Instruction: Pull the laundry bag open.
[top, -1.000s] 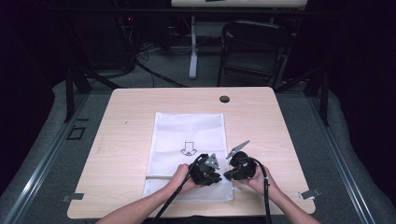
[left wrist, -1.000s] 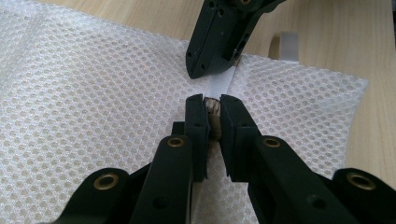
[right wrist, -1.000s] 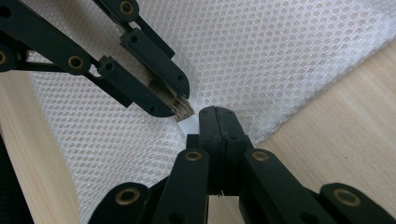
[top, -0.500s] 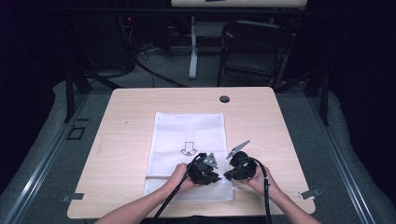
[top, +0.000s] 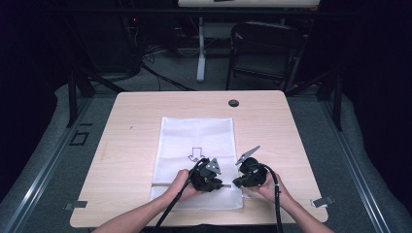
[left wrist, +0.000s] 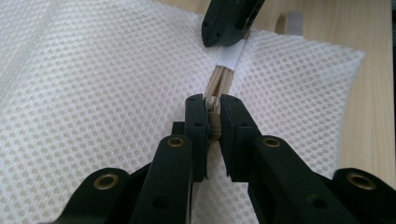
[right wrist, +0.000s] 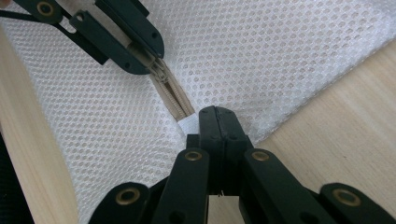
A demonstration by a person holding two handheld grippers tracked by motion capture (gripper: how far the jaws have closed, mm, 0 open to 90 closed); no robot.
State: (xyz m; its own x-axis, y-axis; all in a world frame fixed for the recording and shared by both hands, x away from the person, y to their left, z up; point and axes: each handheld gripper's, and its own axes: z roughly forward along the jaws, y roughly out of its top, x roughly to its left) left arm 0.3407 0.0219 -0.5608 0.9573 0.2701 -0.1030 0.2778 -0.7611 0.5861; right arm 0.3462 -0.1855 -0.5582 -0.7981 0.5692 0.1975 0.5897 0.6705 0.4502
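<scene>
White mesh formed a flat zippered laundry bag (top: 197, 160) lying mid-table on the pale wooden table (top: 126, 126) in the high view, both grippers at its near end. In the left gripper view, the left gripper (left wrist: 213, 114) pinched the beige zipper pull (left wrist: 214, 122). In the right gripper view, the right gripper (right wrist: 217, 122), jaws pressed together, clamped the bag's white end tab (right wrist: 188, 124). Its contents could not be told.

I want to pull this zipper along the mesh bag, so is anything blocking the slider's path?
Nothing visible does. The left gripper pinches the zipper slider, the right gripper clamps the bag's white end tab, and the zipper track between them lies bare.
</scene>
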